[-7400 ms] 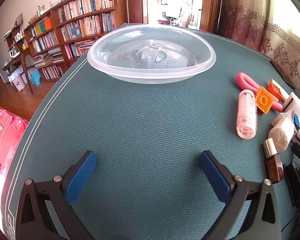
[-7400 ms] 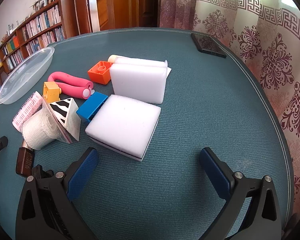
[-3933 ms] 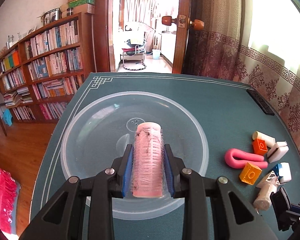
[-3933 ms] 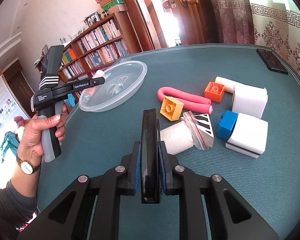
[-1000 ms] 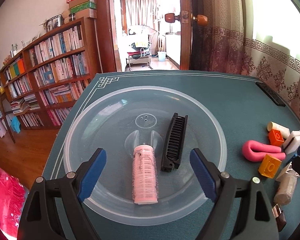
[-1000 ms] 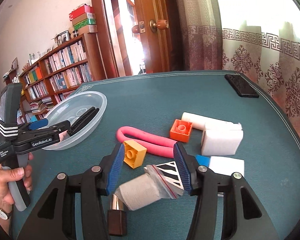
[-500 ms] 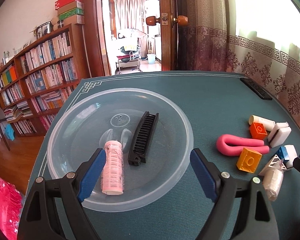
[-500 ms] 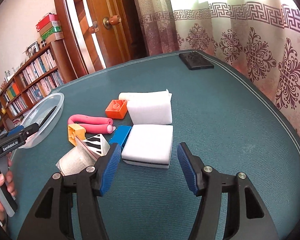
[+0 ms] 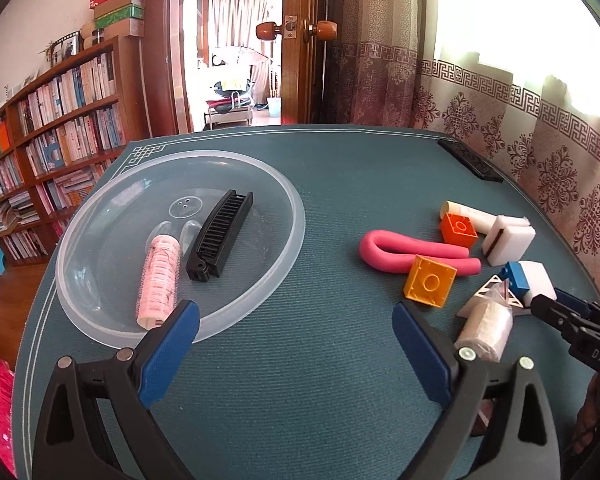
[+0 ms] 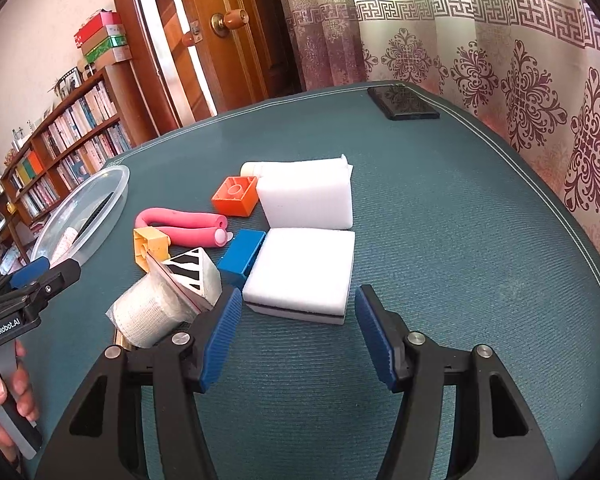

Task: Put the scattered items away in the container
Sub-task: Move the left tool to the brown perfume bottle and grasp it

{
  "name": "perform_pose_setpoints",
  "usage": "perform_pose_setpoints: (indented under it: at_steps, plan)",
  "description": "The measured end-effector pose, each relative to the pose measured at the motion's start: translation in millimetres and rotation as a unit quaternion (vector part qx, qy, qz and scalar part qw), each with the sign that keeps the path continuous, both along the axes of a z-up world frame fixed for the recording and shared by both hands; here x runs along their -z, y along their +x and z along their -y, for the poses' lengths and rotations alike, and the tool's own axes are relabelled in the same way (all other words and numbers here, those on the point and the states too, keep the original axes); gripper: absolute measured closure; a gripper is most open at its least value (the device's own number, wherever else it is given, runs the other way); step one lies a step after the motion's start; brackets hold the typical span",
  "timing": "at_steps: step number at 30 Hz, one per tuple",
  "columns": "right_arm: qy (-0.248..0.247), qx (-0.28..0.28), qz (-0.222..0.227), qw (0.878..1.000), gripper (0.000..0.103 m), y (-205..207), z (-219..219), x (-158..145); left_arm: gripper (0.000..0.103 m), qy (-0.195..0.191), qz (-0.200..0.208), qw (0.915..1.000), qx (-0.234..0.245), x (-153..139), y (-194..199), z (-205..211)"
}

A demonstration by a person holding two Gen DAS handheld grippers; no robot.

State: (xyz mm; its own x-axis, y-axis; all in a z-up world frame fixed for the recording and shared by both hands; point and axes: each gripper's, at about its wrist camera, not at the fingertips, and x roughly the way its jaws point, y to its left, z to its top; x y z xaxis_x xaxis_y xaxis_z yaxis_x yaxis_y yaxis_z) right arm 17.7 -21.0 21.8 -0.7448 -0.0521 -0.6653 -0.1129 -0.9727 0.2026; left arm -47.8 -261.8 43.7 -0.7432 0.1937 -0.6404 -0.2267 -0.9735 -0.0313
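Observation:
A clear plastic dish [image 9: 284, 256] [image 10: 116, 192] holds a pink hair roller [image 9: 160, 276] and a black folding comb [image 9: 220, 236]. To its right lie a pink foam curler [image 9: 404, 248] [image 10: 184, 222], an orange block [image 9: 458, 230] [image 10: 236, 196], a yellow block [image 9: 430, 282] [image 10: 150, 246], a blue block [image 10: 242, 256], a bagged white roll [image 9: 486, 330] [image 10: 156, 312] and two white sponges [image 10: 304, 276] [image 10: 308, 200]. My left gripper [image 9: 296, 332] hangs open over bare cloth between the dish and the pile. My right gripper [image 10: 298, 320] is open, its pads flanking the near sponge's front edge.
A black phone [image 10: 404, 104] [image 9: 470, 160] lies near the table's far right edge. A small brown bottle [image 10: 120, 338] peeks out under the bagged roll. A hand [image 10: 4, 400] holds the left gripper's handle. Bookshelves [image 9: 48, 152], a door and a curtain surround the teal-covered table [image 9: 300, 380].
The left gripper has drifted right, away from over the dish toward the pile. The right gripper has come down and forward onto the near white sponge, staying open.

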Motion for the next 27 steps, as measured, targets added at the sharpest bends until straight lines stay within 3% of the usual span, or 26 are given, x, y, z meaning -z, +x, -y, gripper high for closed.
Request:
perform_pose_setpoints:
  at_steps: [9, 14, 19, 27]
  plan:
    - [0.002, -0.004, 0.022, 1.0, 0.04, -12, -1, 5, 0.004, 0.007, -0.002, 0.9995, 0.03, -6, 26, -20]
    - [-0.009, -0.005, 0.018, 1.0, 0.04, -10, -7, 5, 0.004, 0.005, 0.018, 0.998, 0.061, 1, 40, -39]
    - [-0.017, 0.009, 0.016, 1.0, 0.04, -7, -20, 5, 0.004, -0.021, 0.029, 0.9956, 0.086, 13, 51, -61]
    - [-0.039, 0.01, 0.006, 0.999, 0.04, -1, -33, 6, 0.004, -0.045, 0.04, 0.9954, 0.075, 27, 51, -71]
